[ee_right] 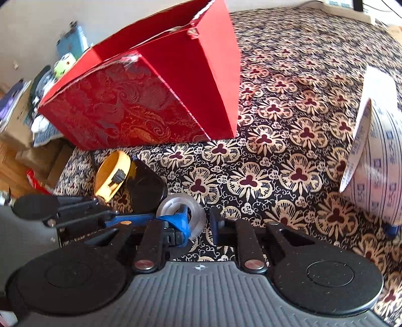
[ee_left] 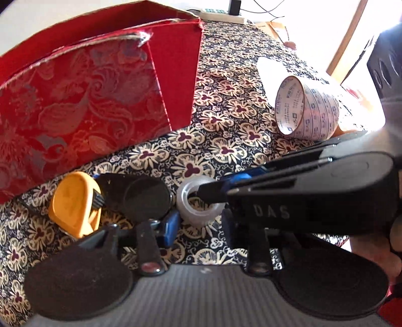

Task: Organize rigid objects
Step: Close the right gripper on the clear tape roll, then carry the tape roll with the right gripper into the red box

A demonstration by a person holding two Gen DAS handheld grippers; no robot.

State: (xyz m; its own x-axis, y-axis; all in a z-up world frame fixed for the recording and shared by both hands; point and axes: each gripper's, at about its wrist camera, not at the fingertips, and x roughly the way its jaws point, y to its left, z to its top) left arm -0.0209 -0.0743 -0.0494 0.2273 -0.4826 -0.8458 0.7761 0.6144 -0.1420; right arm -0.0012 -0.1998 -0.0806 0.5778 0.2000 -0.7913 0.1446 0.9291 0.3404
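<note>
A small clear tape roll (ee_left: 198, 205) (ee_right: 197, 221) lies flat on the flowered tablecloth. My left gripper (ee_left: 198, 220) has a blue finger on each side of the roll and looks shut on it. My right gripper (ee_right: 198, 223) reaches in from the right and straddles the roll's wall. One of its fingertips (ee_left: 203, 195) is in the hole and the other is just outside, with a slim gap, so it is open. An orange tape measure (ee_left: 72, 203) (ee_right: 113, 173) and a black round case (ee_left: 145, 198) (ee_right: 145, 188) lie just left of the roll.
An open red brocade box (ee_left: 88, 100) (ee_right: 140, 100) stands behind the objects at the left. A large roll of printed labels (ee_left: 306, 108) (ee_right: 371, 156) lies on its side at the right. A power strip (ee_left: 221, 15) sits at the far edge. Clutter (ee_right: 37, 100) is piled beyond the table's left edge.
</note>
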